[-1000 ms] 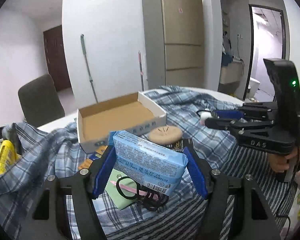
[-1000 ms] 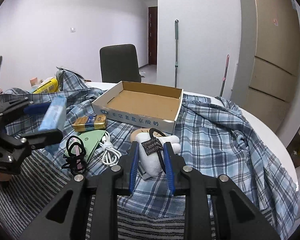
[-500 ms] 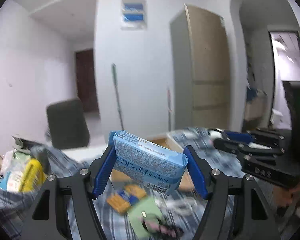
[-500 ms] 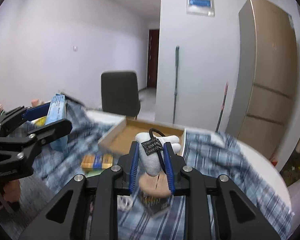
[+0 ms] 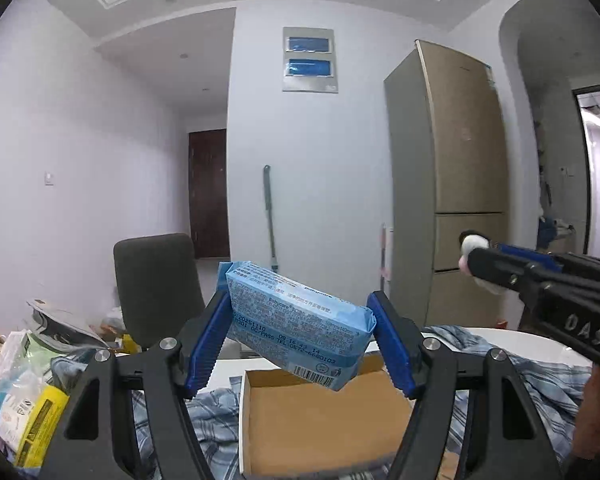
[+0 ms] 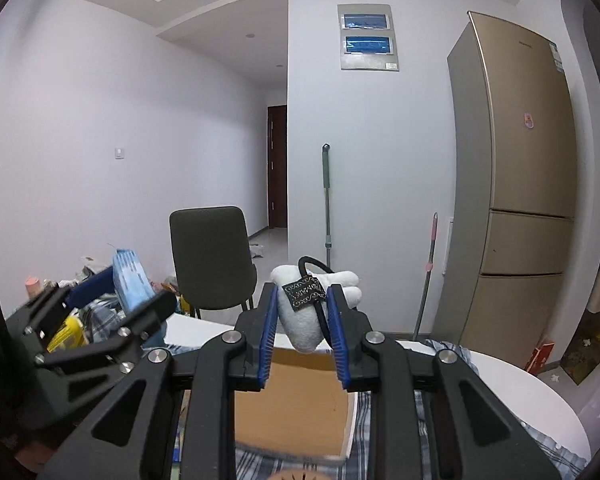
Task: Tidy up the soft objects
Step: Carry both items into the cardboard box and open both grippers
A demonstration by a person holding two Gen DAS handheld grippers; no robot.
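Where the left gripper (image 5: 300, 344) pinches it between its blue pads, the pack of tissues (image 5: 298, 336) hangs tilted in the air, its far end higher and its barcode corner lowest. It is a soft, light-blue plastic pack covered in small dark print, with a crimped seal at each end. The jaws press on its two short ends, and it sits above the open cardboard box (image 5: 324, 420), whose brown floor shows just beneath the jaws.

The right gripper (image 6: 302, 320) has its jaws nearly together, squeezing a small white plush toy (image 6: 304, 320). The toy is fluffy, with stubby limbs poking out past the jaw tips, a black cord looped over its top and a black patterned tag on its front. It too is held up over the box (image 6: 292, 404).

The left wrist view alone shows the print on the pack, the snack bags (image 5: 28, 400) heaped to the left of the jaws, and the checked cloth (image 5: 532, 376) spread across the worktop (image 5: 520, 340). It shows the toy only as a white tuft at the tip of the other gripper. The right wrist view alone shows the toy's tag and cord; there the pack (image 6: 130, 284) is seen edge-on, left of the jaws.
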